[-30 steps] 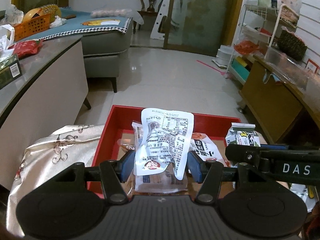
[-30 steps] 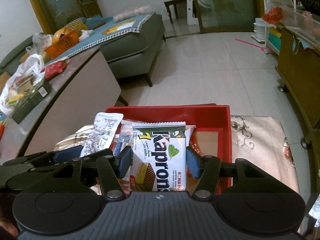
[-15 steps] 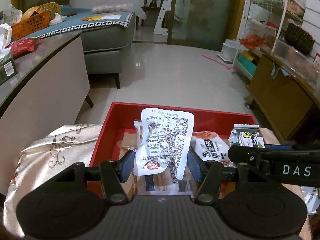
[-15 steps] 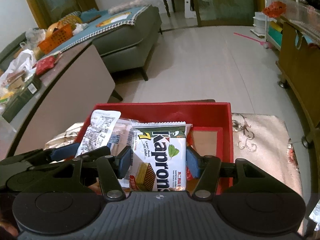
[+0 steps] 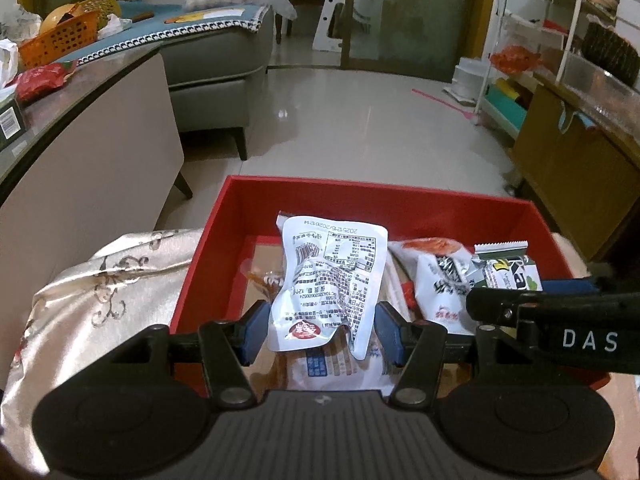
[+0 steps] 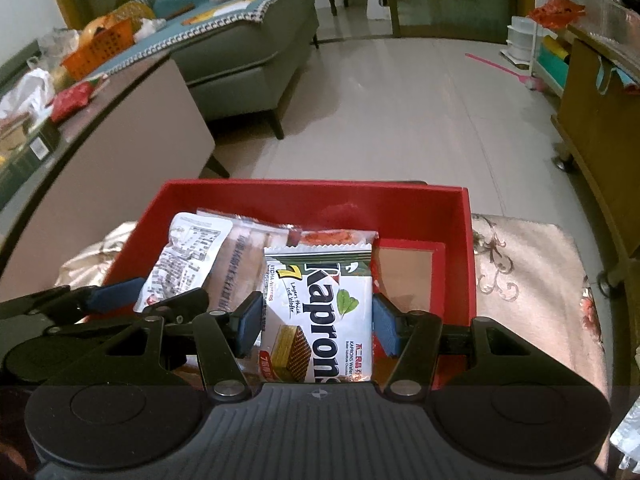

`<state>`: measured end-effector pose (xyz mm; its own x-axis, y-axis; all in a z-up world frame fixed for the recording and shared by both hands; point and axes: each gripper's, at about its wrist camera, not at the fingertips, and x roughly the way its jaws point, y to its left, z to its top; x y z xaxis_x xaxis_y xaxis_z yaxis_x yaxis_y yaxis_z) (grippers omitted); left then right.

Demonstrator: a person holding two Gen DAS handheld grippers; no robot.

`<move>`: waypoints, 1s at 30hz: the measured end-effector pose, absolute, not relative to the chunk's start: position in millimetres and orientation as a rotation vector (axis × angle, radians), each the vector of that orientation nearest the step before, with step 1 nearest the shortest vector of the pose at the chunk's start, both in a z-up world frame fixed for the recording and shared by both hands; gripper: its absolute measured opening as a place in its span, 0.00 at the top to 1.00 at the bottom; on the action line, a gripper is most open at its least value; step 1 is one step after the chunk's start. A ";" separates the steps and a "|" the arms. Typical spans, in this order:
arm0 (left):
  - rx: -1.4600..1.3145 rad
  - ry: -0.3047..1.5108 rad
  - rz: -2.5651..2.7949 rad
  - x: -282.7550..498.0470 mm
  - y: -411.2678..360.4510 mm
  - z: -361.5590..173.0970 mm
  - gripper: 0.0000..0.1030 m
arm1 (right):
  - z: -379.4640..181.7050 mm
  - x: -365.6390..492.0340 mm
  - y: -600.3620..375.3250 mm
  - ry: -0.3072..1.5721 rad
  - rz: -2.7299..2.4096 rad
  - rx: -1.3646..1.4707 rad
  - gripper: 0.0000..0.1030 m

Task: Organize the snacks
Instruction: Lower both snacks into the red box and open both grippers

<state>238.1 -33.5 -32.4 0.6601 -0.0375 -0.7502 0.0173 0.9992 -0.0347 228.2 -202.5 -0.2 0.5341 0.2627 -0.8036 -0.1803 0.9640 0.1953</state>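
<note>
A red box (image 5: 376, 202) (image 6: 466, 248) sits on a patterned cloth and holds several snack packets. My left gripper (image 5: 320, 330) is shut on a white packet (image 5: 330, 276) printed with black text, held just above the box's left half. That white packet (image 6: 182, 256) also shows at the left in the right wrist view. My right gripper (image 6: 316, 326) is shut on a Kaprons wafer pack (image 6: 320, 312), held over the middle of the box. The wafer pack (image 5: 506, 268) shows at the right in the left wrist view, behind the right gripper's arm.
The cream patterned cloth (image 5: 100, 288) (image 6: 532, 280) lies on both sides of the box. A long counter (image 5: 72, 128) with packets and an orange basket (image 5: 60, 42) runs along the left. A grey sofa (image 6: 248, 48) stands beyond, a wooden cabinet (image 5: 572, 176) at the right.
Both grippers have sunk toward the red box with their packets; the box now looks larger and closer in both views. The grips have not changed.
</note>
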 end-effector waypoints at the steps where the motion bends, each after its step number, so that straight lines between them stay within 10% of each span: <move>1: -0.022 0.852 -0.028 238.4 -33.7 -33.9 0.51 | -1.9 228.4 -201.6 0.977 0.262 0.086 0.37; 30: -0.051 0.958 -0.022 201.7 -21.9 -34.9 0.45 | -26.3 211.7 -191.5 1.122 0.260 -0.021 0.21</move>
<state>201.7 -21.9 -34.9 0.5750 -0.0415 -0.8171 -0.0041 0.9986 -0.0536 211.7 -191.5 -26.3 0.4067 0.1955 -0.8924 -0.2168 0.9696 0.1136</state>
